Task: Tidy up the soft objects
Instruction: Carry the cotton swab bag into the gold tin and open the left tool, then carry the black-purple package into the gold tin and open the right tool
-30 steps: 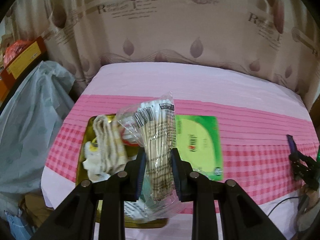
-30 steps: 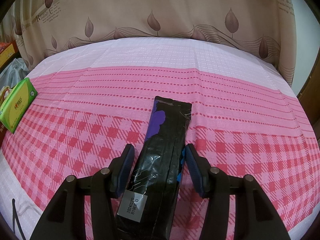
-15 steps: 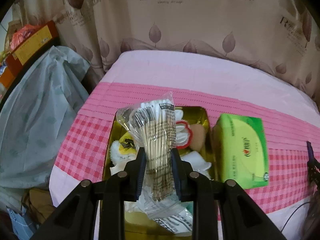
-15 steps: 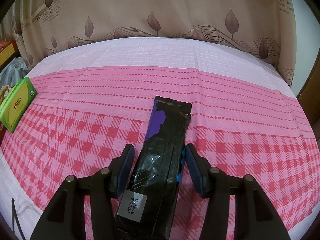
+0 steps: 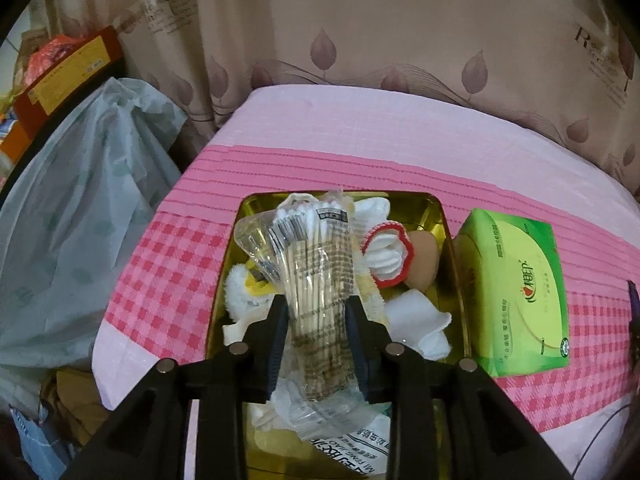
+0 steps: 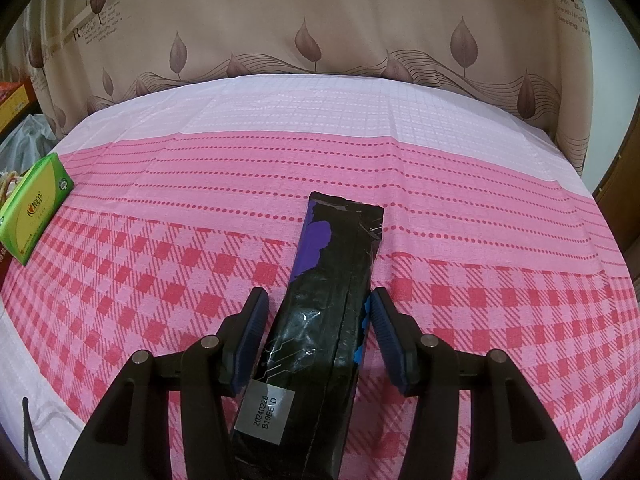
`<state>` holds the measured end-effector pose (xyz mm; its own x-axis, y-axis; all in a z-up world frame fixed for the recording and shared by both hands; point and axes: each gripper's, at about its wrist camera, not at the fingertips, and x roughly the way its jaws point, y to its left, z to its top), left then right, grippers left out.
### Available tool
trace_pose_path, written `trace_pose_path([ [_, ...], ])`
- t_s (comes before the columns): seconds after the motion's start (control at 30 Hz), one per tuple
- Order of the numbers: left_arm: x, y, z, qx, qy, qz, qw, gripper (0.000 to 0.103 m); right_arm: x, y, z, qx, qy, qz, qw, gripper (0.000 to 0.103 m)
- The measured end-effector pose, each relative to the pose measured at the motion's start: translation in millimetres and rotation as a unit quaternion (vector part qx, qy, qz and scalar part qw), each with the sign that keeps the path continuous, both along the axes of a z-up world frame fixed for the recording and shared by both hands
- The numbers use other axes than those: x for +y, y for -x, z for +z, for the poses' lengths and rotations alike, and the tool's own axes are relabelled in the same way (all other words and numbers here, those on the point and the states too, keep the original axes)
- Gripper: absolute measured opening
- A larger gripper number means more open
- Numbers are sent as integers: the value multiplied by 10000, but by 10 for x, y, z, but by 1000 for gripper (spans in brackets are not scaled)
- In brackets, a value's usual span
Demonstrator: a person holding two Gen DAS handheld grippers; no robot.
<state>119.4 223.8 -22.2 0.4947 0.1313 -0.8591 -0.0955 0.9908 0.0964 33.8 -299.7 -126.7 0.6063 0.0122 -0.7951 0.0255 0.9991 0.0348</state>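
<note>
Since a second ago, the bag of cotton swabs (image 5: 314, 276) has been carried leftward and farther over the gold tray (image 5: 450, 240), which was seen then at the left of the left wrist view and is now centred beneath the bag. One left gripper (image 5: 315, 320) is seen, its two jaws closed firmly on the lower part of the clear bag, which is held upright above the tray's contents. Within the tray, one red-rimmed stack of white cotton pads (image 5: 386, 254), one tan sponge (image 5: 422, 258) and several white cloth pieces (image 5: 420, 320) are visible; their exact count cannot be told. One green tissue pack (image 5: 516, 296) lies just right of the tray on the pink checked tablecloth (image 5: 168, 264). One pale plastic bag (image 5: 72, 216) hangs to the left of the table. In the right wrist view nothing has shifted: one right gripper (image 6: 316, 332) is held low over the cloth, its jaws spread wide on either side of one long black and purple packet (image 6: 328, 308), which lies flat on the cloth; a gap is seen at the left pad, and the right pad sits close beside the packet without a clear grip.
</note>
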Motion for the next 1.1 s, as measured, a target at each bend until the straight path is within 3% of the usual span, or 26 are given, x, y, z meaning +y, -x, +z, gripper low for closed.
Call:
trace_pose_path([
  [0.13, -31, 55, 39, -121, -154, 102, 9998, 35, 0, 5, 4, 1, 10, 4, 10000, 50],
  [0.33, -91, 155, 105, -349, -394, 113, 9985, 49, 1, 4, 3, 2, 14, 1, 10000, 50],
  [0.53, -169, 288, 210, -600, -636, 39, 9962, 57, 4, 3, 4, 3, 12, 1, 10000, 50],
  [0.8, -266, 564, 412, -1083, -905, 12, 9900, 60, 3, 1, 5, 10, 20, -6, 10000, 50],
  [1.1, -225, 768, 433, -1123, -878, -52, 9898, 60, 7, 11, 15, 30, 105, -148, 9998, 48],
])
